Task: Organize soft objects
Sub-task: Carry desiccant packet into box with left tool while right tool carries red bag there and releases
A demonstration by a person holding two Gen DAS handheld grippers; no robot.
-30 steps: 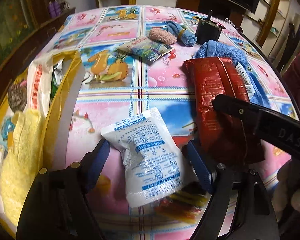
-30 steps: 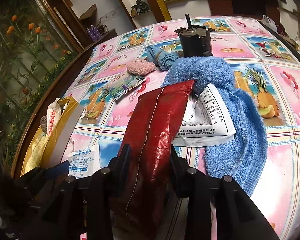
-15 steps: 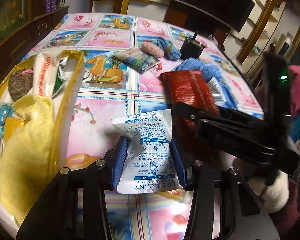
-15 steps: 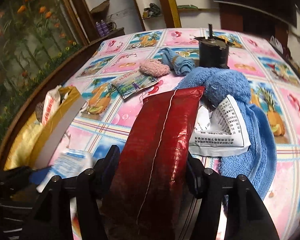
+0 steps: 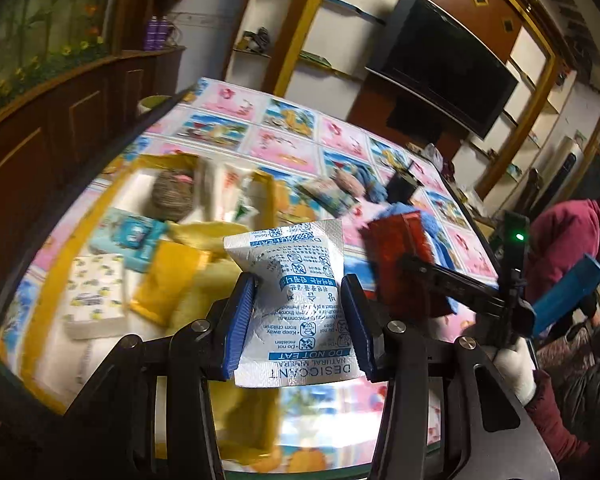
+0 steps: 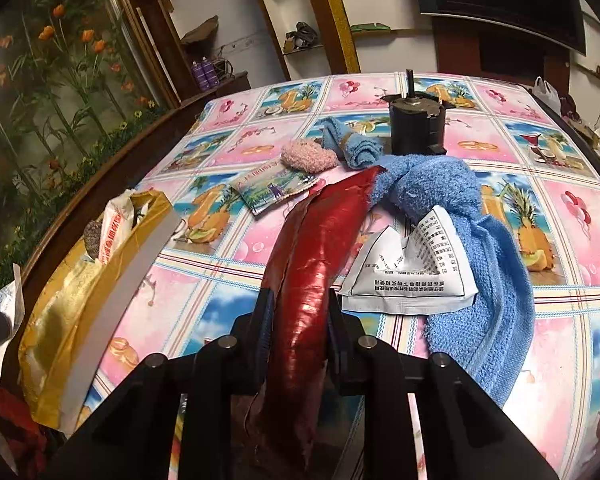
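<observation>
My left gripper (image 5: 300,312) is shut on a white desiccant packet (image 5: 296,272) and holds it in the air beside and above the open yellow box (image 5: 66,240). That box holds a yellow cloth (image 5: 204,288), a lemon-print tissue pack (image 5: 94,292) and a brown scrubber (image 5: 172,196). My right gripper (image 6: 298,320) is closing its jaws on a long red pouch (image 6: 320,248), which is squeezed narrow between the pads and still trails on the table. The red pouch (image 5: 396,248) also shows in the left wrist view.
A blue towel (image 6: 480,240) and a white printed sachet (image 6: 412,276) lie right of the pouch. Farther back are a pink fuzzy pad (image 6: 308,156), a rolled blue cloth (image 6: 352,144), a picture packet (image 6: 276,186) and a black cylinder (image 6: 416,124). A person in a red jacket (image 5: 560,248) stands at the right.
The left gripper closed on the desiccant packet and lifted it off the table toward the yellow box. The right jaws widened around the red pouch, then pinched it narrow.
</observation>
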